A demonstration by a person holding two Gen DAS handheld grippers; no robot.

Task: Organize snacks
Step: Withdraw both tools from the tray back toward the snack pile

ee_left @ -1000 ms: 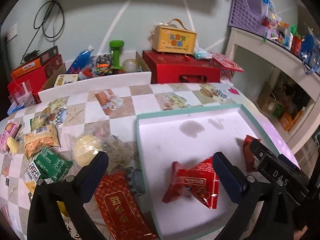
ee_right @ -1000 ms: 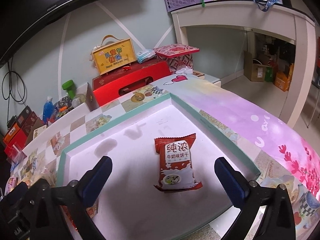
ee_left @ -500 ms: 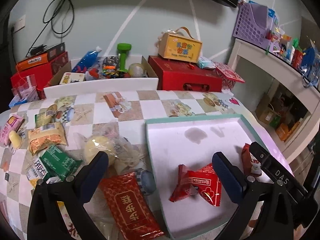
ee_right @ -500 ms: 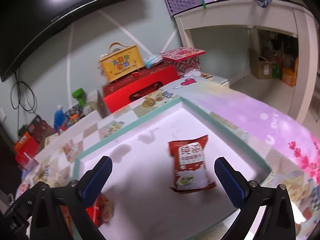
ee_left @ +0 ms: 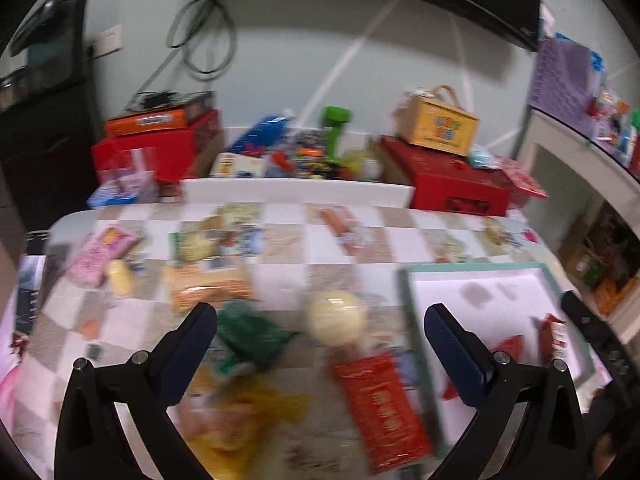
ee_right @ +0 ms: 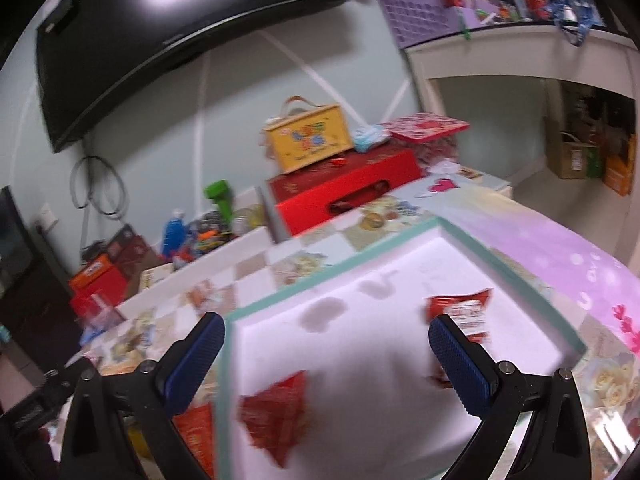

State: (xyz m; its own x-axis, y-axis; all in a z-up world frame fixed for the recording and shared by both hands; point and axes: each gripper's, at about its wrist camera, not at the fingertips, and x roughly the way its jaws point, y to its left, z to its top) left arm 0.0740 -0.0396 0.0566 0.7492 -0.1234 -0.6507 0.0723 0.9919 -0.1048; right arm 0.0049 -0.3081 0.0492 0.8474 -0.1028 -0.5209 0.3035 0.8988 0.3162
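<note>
A white tray with a teal rim (ee_left: 476, 270) (ee_right: 340, 270) lies on the right of the checked table. Two red snack packs lie in it: a crumpled one (ee_right: 278, 416) (ee_left: 510, 350) and a flat one (ee_right: 462, 312) (ee_left: 554, 334). Left of the tray lie loose snacks: a long red pack (ee_left: 380, 400), a pale round bun (ee_left: 336, 316), a green pack (ee_left: 252, 332), yellow packs (ee_left: 240, 420), an orange pack (ee_left: 208, 284) and a pink pack (ee_left: 102, 254). My left gripper (ee_left: 320, 332) is open and empty above these snacks. My right gripper (ee_right: 326, 344) is open and empty above the tray.
A white box of assorted items (ee_left: 296, 190) stands at the table's back. Red gift boxes (ee_left: 452, 180) and a yellow carry box (ee_left: 440, 124) stand behind it. A white shelf (ee_right: 520, 52) with a purple basket is at the right. Both views are motion-blurred.
My left gripper has swung left, from over the tray to over the loose snacks. My right gripper has pulled back and turned left, so both red packs show in its view.
</note>
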